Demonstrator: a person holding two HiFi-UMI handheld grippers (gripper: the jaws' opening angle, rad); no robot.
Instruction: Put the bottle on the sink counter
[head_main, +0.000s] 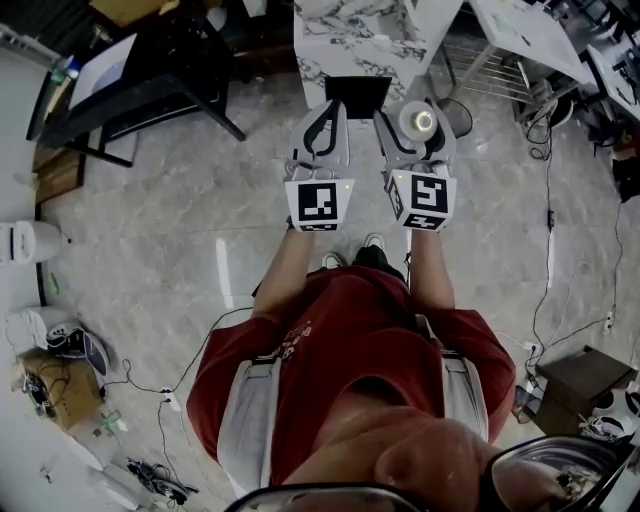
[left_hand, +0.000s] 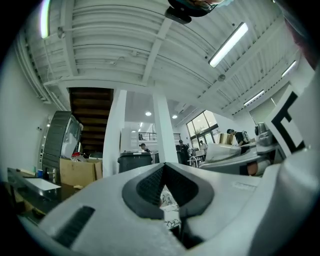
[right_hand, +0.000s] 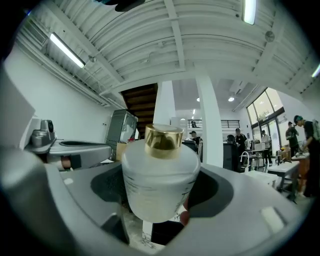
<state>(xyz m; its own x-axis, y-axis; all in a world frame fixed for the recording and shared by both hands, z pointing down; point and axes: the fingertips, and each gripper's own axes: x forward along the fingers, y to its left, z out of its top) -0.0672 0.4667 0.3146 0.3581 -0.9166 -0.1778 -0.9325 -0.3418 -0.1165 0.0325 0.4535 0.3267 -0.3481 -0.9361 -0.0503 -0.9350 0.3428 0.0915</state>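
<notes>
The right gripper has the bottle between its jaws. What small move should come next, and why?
Probably carry the bottle forward, kept upright: the right gripper is shut on it, and it hangs short of the marble counter ahead, over the floor. The left gripper is shut, empty.

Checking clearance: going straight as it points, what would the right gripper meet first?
Likely the marble counter; nothing shows between it and the bottle in the right gripper. Depth unclear.
</notes>
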